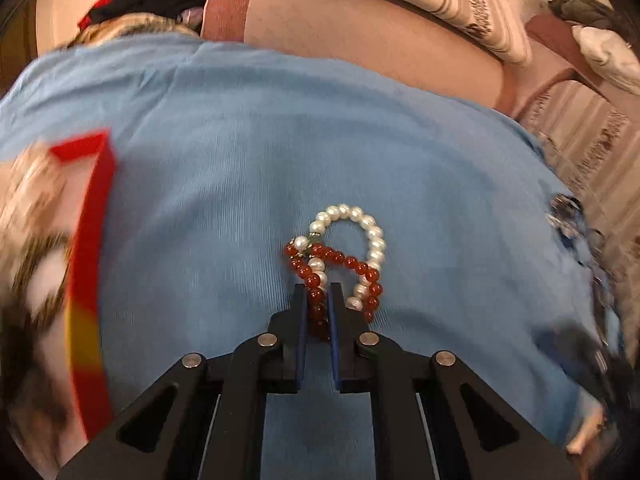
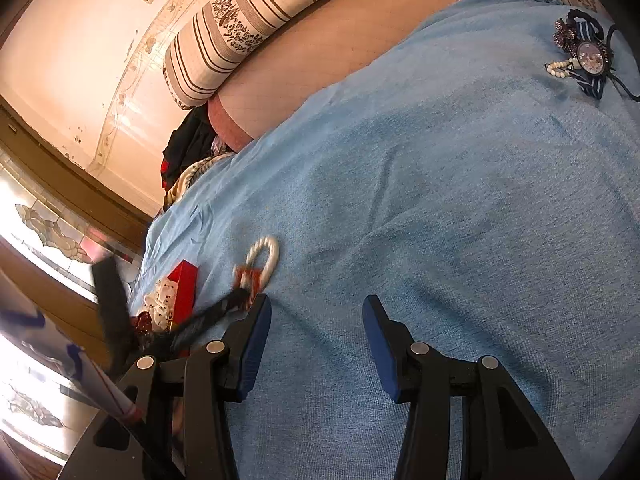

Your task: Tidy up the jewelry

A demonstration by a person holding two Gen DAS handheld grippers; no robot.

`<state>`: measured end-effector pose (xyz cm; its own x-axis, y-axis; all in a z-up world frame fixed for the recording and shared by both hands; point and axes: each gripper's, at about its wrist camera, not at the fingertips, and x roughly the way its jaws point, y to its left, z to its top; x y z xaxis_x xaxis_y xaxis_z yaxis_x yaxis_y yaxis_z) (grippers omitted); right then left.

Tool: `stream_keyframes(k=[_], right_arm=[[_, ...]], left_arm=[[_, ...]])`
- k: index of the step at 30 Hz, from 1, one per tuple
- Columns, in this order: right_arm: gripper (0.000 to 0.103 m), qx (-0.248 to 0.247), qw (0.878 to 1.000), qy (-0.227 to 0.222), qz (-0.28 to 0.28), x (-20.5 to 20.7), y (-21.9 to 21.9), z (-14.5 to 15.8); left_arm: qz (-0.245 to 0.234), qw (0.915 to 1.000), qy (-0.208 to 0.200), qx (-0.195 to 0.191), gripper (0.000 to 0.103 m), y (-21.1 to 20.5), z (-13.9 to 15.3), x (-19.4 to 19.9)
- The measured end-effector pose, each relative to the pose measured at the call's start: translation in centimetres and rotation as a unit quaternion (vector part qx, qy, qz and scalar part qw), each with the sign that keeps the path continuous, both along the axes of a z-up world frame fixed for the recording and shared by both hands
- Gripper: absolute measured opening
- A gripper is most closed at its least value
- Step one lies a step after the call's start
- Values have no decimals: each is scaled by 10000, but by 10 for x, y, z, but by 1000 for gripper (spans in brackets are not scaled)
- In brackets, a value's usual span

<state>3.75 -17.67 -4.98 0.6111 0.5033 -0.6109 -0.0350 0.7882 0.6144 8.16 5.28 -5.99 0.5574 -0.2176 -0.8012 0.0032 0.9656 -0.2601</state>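
My left gripper (image 1: 318, 294) is shut on a red bead bracelet (image 1: 320, 276) that is tangled with a white pearl bracelet (image 1: 360, 220), just above the blue cloth (image 1: 240, 160). The red jewelry box (image 1: 90, 240) stands open at the left, with blurred pieces inside. In the right wrist view the same bracelets (image 2: 262, 258) hang from the left gripper's tips beside the red box (image 2: 184, 288). My right gripper (image 2: 316, 312) is open and empty over the blue cloth (image 2: 440, 200). A pile of hair ties and beaded jewelry (image 2: 588, 56) lies far right.
The cloth covers a bed with a pink sheet (image 1: 380, 40) and a striped pillow (image 2: 240, 20) at the back. Dark clothes (image 2: 188, 148) lie past the cloth's far corner. More dark jewelry (image 1: 568, 220) sits at the cloth's right edge.
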Motion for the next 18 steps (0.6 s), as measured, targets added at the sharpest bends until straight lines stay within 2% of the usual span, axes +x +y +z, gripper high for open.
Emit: stream_keyframes(k=[3, 6, 10, 11, 13, 18], right_arm=[[52, -11, 9999, 51, 103, 3, 5, -1], [52, -84, 9995, 54, 315, 10, 16, 2], [52, -187, 9977, 71, 641, 28, 34, 4], [52, -243, 9971, 119, 709, 34, 38, 2], [52, -357, 9957, 193, 834, 44, 46, -1], [52, -736, 9888, 257, 1270, 65, 74, -9]], left_arm=[[-5, 10000, -30, 72, 11, -3, 3, -28], [1, 9997, -121, 229, 25, -4, 5, -36], [22, 10000, -41, 38, 33, -1, 8, -38], [3, 10000, -58, 3, 41, 0, 10, -39], [-19, 10000, -73, -52, 47, 2, 12, -43], [-124, 9998, -125, -4, 47, 1, 12, -48]])
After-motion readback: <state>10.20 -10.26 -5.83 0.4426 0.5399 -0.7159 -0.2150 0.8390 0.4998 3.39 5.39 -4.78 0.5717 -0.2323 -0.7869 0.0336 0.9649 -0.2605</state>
